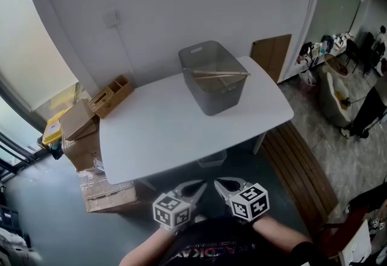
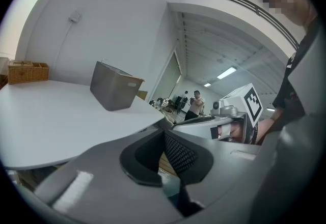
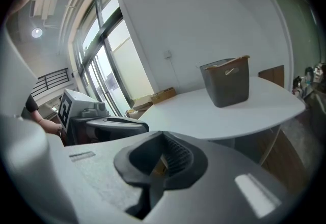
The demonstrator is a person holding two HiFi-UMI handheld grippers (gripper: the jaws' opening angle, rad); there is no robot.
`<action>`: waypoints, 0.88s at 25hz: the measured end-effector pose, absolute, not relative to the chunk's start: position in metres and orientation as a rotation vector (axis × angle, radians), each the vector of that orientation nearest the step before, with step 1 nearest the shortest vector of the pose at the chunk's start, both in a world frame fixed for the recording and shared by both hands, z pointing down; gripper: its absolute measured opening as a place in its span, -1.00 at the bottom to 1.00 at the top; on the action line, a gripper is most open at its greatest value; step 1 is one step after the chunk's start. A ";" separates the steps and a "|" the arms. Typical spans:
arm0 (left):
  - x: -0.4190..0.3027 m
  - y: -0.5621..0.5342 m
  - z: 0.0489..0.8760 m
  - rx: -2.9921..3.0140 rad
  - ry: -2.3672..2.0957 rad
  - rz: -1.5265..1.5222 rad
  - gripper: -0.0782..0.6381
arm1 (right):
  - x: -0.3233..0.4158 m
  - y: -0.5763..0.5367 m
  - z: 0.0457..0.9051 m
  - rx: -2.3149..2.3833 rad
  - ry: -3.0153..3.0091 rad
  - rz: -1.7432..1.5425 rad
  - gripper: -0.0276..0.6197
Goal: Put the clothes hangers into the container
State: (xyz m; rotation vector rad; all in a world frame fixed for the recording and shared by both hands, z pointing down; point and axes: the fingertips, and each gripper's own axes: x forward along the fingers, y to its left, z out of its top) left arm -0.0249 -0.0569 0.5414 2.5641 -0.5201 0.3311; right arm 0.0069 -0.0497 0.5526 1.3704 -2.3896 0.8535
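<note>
A grey see-through container (image 1: 213, 77) stands at the far right of the white table (image 1: 169, 132). Wooden clothes hangers (image 1: 221, 75) lie across its top and inside it. Both grippers hang low in front of the table's near edge, close to the person's body and side by side. My left gripper (image 1: 196, 189) is shut with nothing in it, and so is my right gripper (image 1: 225, 186). In the left gripper view the jaws (image 2: 164, 134) meet, with the container (image 2: 113, 86) far ahead. The right gripper view shows its closed jaws (image 3: 163, 139) and the container (image 3: 226, 81) at a distance.
A wooden box (image 1: 112, 95) sits at the table's far left corner. Cardboard boxes (image 1: 81, 138) are stacked on the floor to the left. A slatted wooden bench (image 1: 302, 168) runs along the right. A small bin (image 1: 213, 159) stands under the table. People stand far off at the right.
</note>
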 end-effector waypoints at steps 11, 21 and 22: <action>-0.027 -0.054 0.542 2.567 -0.532 0.332 -0.77 | -0.002 -0.044 0.556 1.328 -2.400 0.860 -0.91; -0.031 -0.056 0.542 2.562 -0.545 0.328 -0.77 | -0.010 -0.045 0.558 1.290 -2.408 0.866 -0.91; -0.031 -0.056 0.542 2.563 -0.544 0.328 -0.77 | -0.011 -0.045 0.558 1.288 -2.409 0.866 -0.91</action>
